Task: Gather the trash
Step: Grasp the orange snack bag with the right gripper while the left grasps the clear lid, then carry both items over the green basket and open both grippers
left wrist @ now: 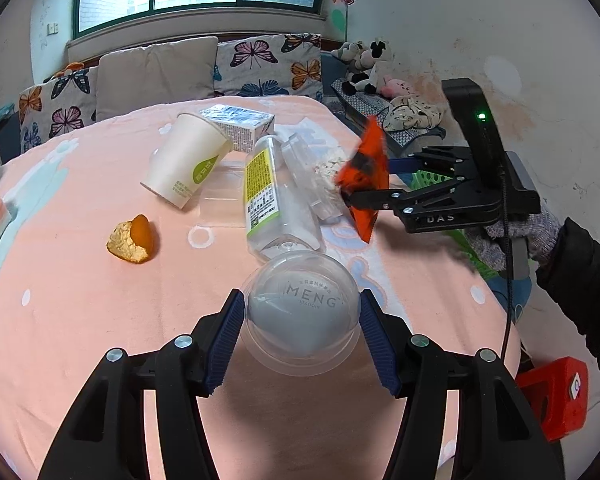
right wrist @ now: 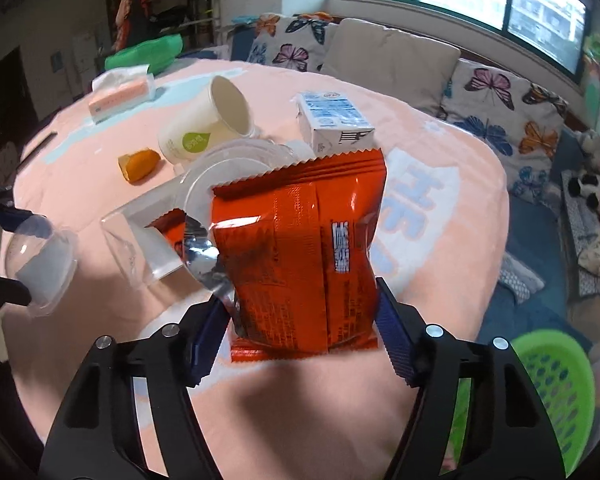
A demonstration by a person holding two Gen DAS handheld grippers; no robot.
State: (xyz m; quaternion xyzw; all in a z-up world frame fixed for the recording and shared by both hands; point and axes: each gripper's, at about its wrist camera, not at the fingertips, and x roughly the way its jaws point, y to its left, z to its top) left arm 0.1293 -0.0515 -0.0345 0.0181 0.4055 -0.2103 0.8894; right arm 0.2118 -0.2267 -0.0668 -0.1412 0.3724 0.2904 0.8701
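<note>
1. Left wrist view showed the left gripper (left wrist: pixel 300 336) low in the frame, its two blue-padded fingers closed against the sides of a clear plastic cup (left wrist: pixel 302 312) printed "MENG"; the cup lay on its side between them over the pink bedspread (left wrist: pixel 60 320).
2. At the right of that frame, the right gripper (left wrist: pixel 356 188) reached in from the right edge, held by a gloved hand (left wrist: pixel 512 240) with a dark sleeve, fingers pinched on an orange snack wrapper (left wrist: pixel 364 176) that looked blurred.
3. Right wrist view showed the same wrapper (right wrist: pixel 304 256) upright in mid-frame, clamped at its lower edges between the right gripper's (right wrist: pixel 296 340) fingers, above the bedspread.
4. Other trash lay in the upper middle of the left wrist frame: a paper cup (left wrist: pixel 188 160) on its side, a milk carton (left wrist: pixel 240 124) behind it, a clear bottle (left wrist: pixel 272 200) with a yellow-green label, and a piece of orange peel (left wrist: pixel 134 240) to the left.
5. A green perforated basket (right wrist: pixel 556 392) sat at the lower right of the right wrist frame, cut off by the frame edge and partly hidden behind the gripper.
6. Clear plastic packaging (left wrist: pixel 320 176) beside the bottle was hard to make out.
7. The small print on the wrapper was unreadable.
</note>
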